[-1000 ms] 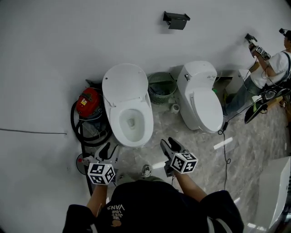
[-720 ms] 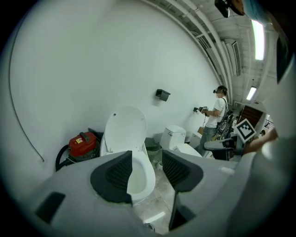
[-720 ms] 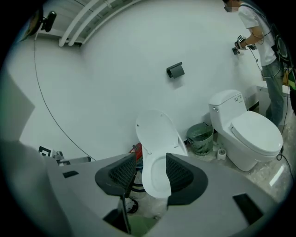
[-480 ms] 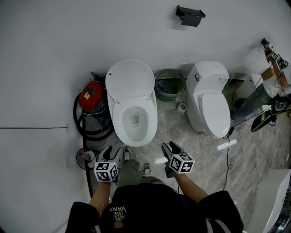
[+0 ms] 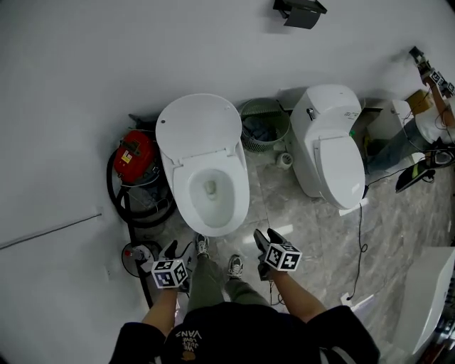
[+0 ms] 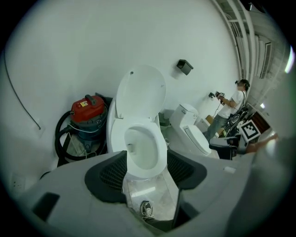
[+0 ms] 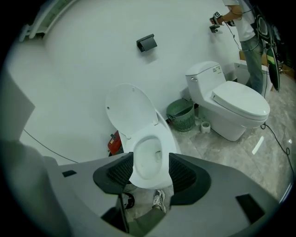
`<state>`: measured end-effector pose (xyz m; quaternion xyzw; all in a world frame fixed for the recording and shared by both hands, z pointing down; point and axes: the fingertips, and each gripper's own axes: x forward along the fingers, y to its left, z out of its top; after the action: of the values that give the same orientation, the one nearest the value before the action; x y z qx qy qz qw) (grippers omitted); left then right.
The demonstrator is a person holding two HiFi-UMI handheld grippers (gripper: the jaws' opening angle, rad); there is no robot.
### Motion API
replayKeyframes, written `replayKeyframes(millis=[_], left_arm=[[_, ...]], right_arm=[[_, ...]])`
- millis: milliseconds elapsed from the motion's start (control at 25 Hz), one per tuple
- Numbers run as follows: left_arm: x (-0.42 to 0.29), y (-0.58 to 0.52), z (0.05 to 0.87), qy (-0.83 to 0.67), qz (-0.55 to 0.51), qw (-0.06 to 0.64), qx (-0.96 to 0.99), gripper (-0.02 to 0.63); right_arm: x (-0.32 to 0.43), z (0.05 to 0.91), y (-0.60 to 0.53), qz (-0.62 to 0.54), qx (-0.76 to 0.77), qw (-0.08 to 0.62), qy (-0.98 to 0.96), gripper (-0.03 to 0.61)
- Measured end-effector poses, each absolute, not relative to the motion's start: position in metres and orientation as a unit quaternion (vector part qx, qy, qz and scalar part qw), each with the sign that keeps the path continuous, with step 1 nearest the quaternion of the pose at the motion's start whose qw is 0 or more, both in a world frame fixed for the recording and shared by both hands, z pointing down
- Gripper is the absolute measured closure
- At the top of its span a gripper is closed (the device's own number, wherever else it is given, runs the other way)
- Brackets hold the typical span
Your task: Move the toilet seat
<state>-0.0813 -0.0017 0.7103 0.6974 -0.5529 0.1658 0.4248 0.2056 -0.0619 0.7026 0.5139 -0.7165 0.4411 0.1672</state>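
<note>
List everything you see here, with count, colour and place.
open toilet: 1, white, centre, against wall
closed toilet: 1, white, to its right
basket: 1, green, between toilets
vacuum cleaner: 1, red, left of open toilet
wall holder: 1, black, high on wall
paper roll: 1, white, floor by basket
other person: 1, white top, far right
shoes: 2, grey, before open toilet
left gripper: 1, grey, jaws apart, just been opening, empty
right gripper: 1, grey, jaws likewise
</note>
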Motion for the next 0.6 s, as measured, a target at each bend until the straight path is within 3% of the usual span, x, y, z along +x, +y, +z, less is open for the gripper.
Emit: replayKeyframes(millis=[600], left_arm=[[-0.113,-0.037,0.845,-0.547,0.159,0.503,0.650,0.318]], right_arm=[[0.162,0.844,-0.090,0.527,0.519,0.155,-0.655,0.305]])
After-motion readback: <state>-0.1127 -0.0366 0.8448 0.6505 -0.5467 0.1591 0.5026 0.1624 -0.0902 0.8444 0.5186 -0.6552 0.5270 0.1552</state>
